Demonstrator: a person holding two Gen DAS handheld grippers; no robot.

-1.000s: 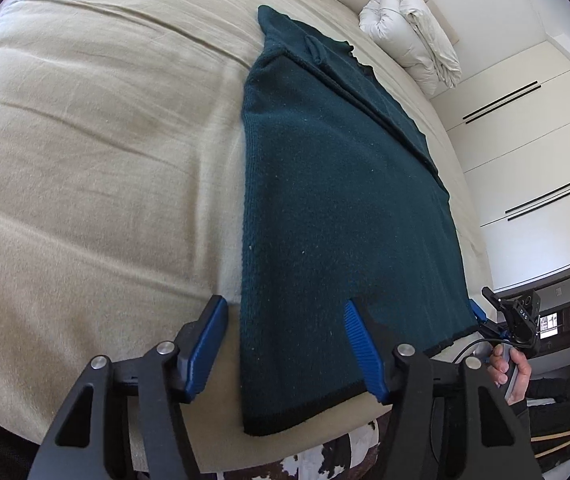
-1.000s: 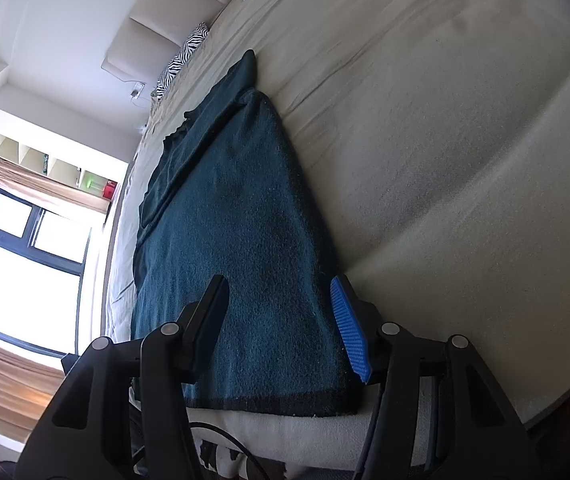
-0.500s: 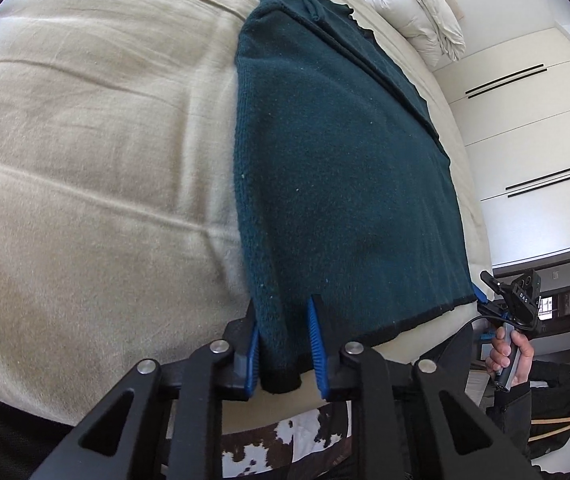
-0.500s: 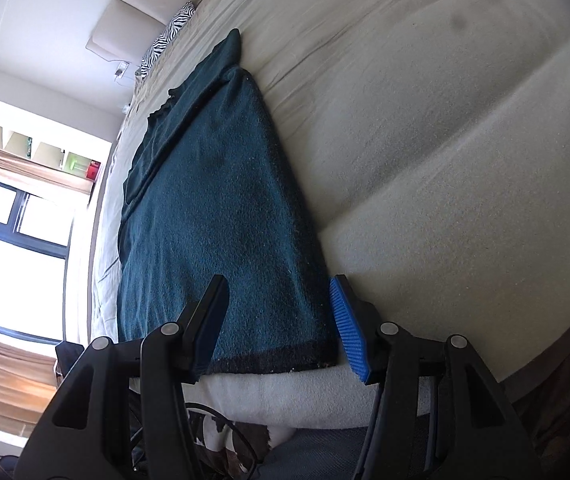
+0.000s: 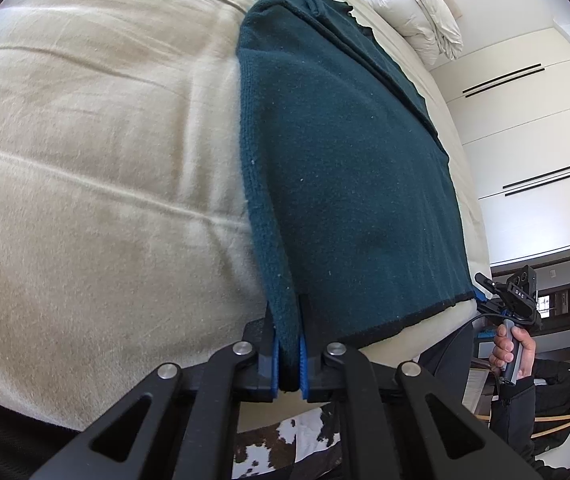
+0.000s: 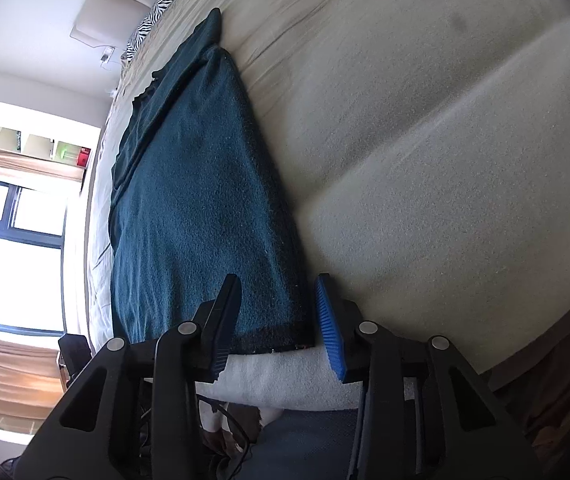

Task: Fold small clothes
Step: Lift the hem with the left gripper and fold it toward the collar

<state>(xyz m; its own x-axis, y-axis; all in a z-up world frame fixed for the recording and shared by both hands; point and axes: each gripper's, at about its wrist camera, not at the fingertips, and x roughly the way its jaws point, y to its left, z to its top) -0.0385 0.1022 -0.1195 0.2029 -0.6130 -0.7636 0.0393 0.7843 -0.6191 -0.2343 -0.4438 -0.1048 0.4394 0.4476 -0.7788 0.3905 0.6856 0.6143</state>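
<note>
A dark teal knitted garment (image 5: 345, 168) lies flat and lengthways on a beige bed (image 5: 97, 184), its black hem at the near edge. My left gripper (image 5: 288, 364) is shut on the hem's left corner, pinching a ridge of cloth between the blue pads. In the right wrist view the same garment (image 6: 197, 216) shows with its right hem corner between the fingers of my right gripper (image 6: 279, 320), which is open and straddles that corner. The right gripper also shows in the left wrist view (image 5: 513, 296), held in a hand at the hem's far corner.
A white rolled duvet (image 5: 413, 4) lies at the head of the bed, by white wardrobe doors (image 5: 525, 128). A zebra-print pillow (image 6: 153, 20) and a bright window (image 6: 13, 216) show in the right wrist view. A cowhide rug (image 5: 285, 440) lies below the bed's edge.
My left gripper moved forward onto the hem's left corner and closed on it. My right gripper moved closer to the right corner, its fingers narrowing a little but staying open.
</note>
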